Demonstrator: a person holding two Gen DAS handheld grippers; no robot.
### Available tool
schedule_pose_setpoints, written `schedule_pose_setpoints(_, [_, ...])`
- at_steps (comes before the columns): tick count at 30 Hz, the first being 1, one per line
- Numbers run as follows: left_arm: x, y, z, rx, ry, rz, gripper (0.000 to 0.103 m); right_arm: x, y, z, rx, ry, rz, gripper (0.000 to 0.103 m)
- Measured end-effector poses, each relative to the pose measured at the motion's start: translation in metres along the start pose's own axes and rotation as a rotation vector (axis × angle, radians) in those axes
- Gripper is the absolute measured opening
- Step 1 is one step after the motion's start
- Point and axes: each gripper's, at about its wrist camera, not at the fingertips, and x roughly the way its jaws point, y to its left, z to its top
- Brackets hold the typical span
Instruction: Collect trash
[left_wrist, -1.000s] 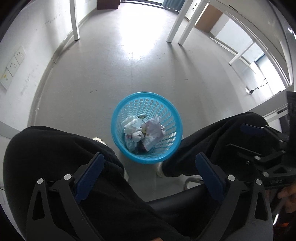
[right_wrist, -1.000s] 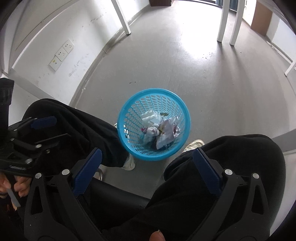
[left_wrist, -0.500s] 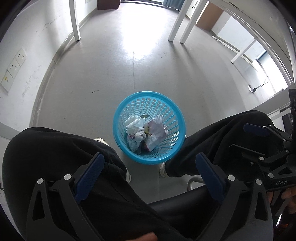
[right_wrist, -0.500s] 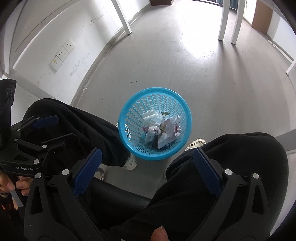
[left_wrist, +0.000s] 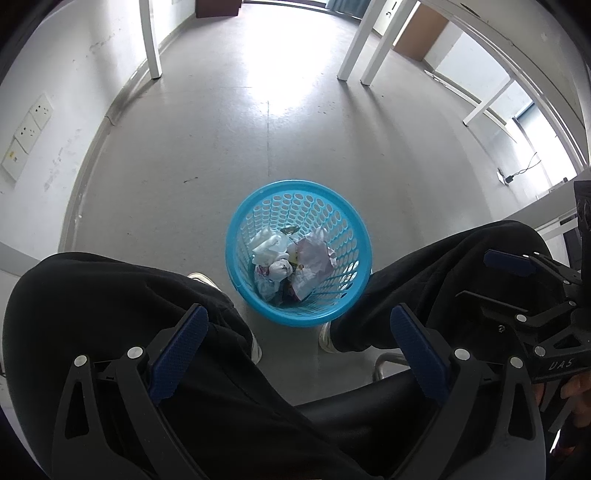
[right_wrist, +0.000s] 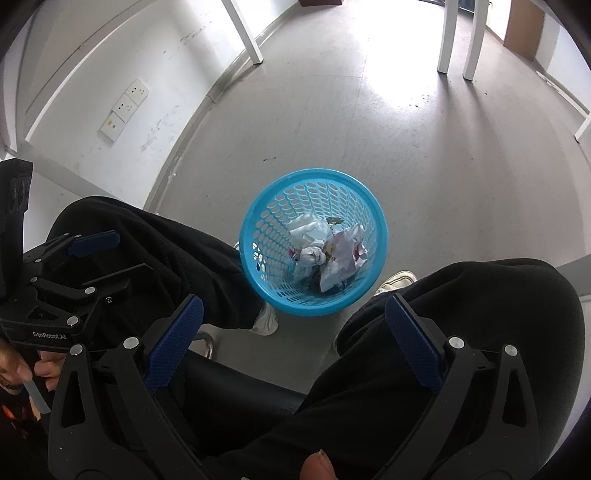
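A blue perforated basket (left_wrist: 321, 214) (right_wrist: 291, 210) stands on the grey floor between a seated person's feet. Crumpled paper and wrappers (left_wrist: 291, 258) (right_wrist: 332, 254) lie inside it. My left gripper (left_wrist: 297, 314) hovers high above the person's lap, open, with nothing between its blue pads. My right gripper (right_wrist: 293, 306) hovers alongside, also open and holding nothing. Each gripper shows in the other's view: the right gripper (left_wrist: 493, 278) at the right edge, the left gripper (right_wrist: 110, 258) at the left edge, both held by hands.
The person's legs in black trousers (left_wrist: 110, 295) (right_wrist: 480, 332) flank the basket, with white shoes (right_wrist: 266, 319) beside it and a black chair seat (left_wrist: 351, 413) below. White table legs (left_wrist: 149, 40) (right_wrist: 447, 37) stand farther off. A wall with sockets (right_wrist: 125, 107) runs along the left.
Both views have shifted only slightly, the basket drifting a little to the right in frame. Nothing was taken hold of or let go; both grippers stay open.
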Motion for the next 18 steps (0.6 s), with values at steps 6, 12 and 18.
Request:
schedule_pose_setpoints(6, [0.0000,-0.0003,0.0001,0.001,0.001,-0.002,0.097,-0.0003,-0.0010,0.0004,0.001,0.002,0.003,0.094])
schedule_pose_setpoints(12, [0.0005,-0.0014,-0.0003,0.000,0.002,-0.005,0.097,-0.0006,-0.0016,0.0008,0.001,0.002,0.003,0.094])
schedule_pose_setpoints(18, [0.0015,-0.0025,-0.0003,0.000,0.003,-0.007,0.097,-0.0008,-0.0025,0.0010,0.001,0.002,0.004,0.094])
